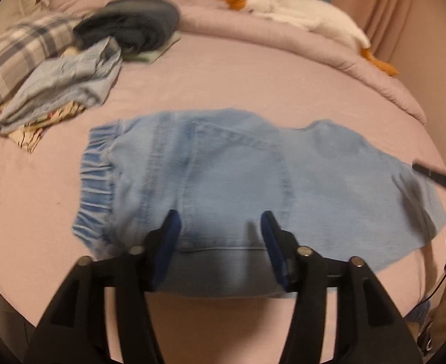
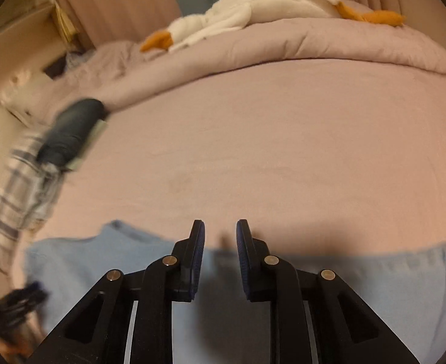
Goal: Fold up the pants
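Pink-sheeted bed (image 1: pixel 253 75) carries light-blue denim pants (image 1: pixel 223 176) already doubled lengthwise, crosswise folds outstanding; left gripper (image 1: pixel 219 227) and right gripper (image 2: pixel 220 233) jaws spread, pinching nothing.

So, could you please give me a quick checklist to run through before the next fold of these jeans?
1. Light blue jeans lie flat on the bed sheet: ok.
2. Left gripper open, nothing pinched between its fingers: ok.
3. Right gripper has a gap between its fingers, no cloth in it: ok.
4. Sheet beyond the jeans free for folding: ok; the pile of folded clothes and the plush goose lie well apart from them.
5. Elastic waistband lies even: cannot tell, the picture is blurred.
6. Right end of the jeans smooth: cannot tell; it runs to the edge of the view.
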The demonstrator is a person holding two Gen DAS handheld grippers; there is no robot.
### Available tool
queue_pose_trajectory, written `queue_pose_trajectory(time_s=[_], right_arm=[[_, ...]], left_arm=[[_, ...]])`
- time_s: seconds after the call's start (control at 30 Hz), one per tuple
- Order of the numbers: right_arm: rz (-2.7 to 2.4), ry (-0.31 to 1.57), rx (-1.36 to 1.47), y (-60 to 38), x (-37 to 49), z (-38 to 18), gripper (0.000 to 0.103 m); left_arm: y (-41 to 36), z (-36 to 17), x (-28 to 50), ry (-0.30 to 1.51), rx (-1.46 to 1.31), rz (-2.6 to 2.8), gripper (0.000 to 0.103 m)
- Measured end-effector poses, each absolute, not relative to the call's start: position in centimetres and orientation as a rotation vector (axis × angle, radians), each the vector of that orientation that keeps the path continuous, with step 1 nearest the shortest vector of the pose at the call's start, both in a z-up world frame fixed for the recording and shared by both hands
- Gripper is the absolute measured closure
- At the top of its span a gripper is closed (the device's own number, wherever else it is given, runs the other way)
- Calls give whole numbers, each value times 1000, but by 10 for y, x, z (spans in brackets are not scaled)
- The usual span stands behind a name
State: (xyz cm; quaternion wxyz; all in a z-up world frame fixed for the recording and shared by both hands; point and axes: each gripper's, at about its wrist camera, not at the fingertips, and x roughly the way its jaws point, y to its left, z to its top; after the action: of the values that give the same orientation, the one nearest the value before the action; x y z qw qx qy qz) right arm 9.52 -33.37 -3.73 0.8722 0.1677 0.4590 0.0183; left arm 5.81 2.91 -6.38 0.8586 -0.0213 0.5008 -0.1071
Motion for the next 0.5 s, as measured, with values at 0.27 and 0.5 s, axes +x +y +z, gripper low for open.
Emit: queue_pose_trajectory(time_s=[0.27, 0.5], right_arm=[[7, 992, 271, -356, -6, -48, 75], [-250, 888, 655, -512, -61, -71, 89]], left_arm=[[0, -93, 59, 1107, 41, -280, 43], [-4, -91, 62, 1112, 74, -238, 42]])
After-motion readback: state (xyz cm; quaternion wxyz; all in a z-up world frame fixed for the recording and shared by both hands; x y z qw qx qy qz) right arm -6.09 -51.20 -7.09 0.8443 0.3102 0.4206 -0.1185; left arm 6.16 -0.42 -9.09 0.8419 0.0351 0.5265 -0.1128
